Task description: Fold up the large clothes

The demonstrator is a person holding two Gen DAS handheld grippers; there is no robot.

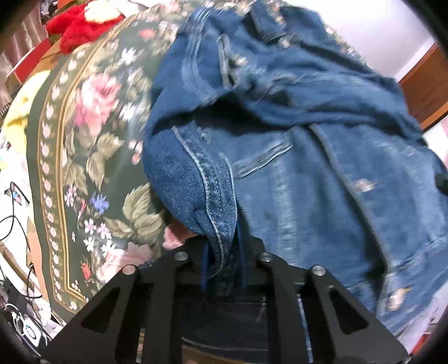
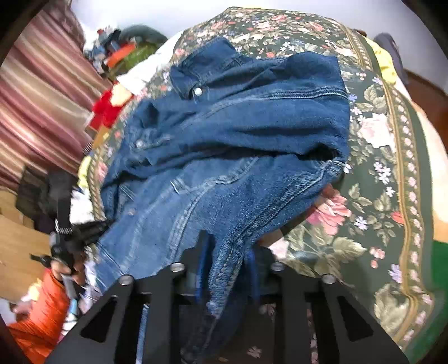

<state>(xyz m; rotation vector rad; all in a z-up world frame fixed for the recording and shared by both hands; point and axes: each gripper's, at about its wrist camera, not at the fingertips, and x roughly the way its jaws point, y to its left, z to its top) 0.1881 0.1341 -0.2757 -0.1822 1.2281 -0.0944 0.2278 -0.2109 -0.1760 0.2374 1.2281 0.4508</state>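
A blue denim jacket (image 1: 280,134) lies crumpled on a dark green floral bedspread (image 1: 92,134). My left gripper (image 1: 222,252) is shut on a stitched seam edge of the jacket, which bunches between the black fingers. In the right wrist view the same jacket (image 2: 238,134) spreads over the bedspread (image 2: 378,196). My right gripper (image 2: 226,260) is shut on another seamed edge of the denim. The left gripper (image 2: 64,232) shows at the left of that view, held by a hand with an orange sleeve.
Red fabric (image 1: 78,25) and a yellow cloth (image 1: 19,112) lie beyond the bedspread's edge. Cables (image 1: 16,212) trail at the left. A striped curtain (image 2: 36,98) and a pile of clutter (image 2: 123,47) stand at the far side. A wooden door (image 1: 428,84) is at the right.
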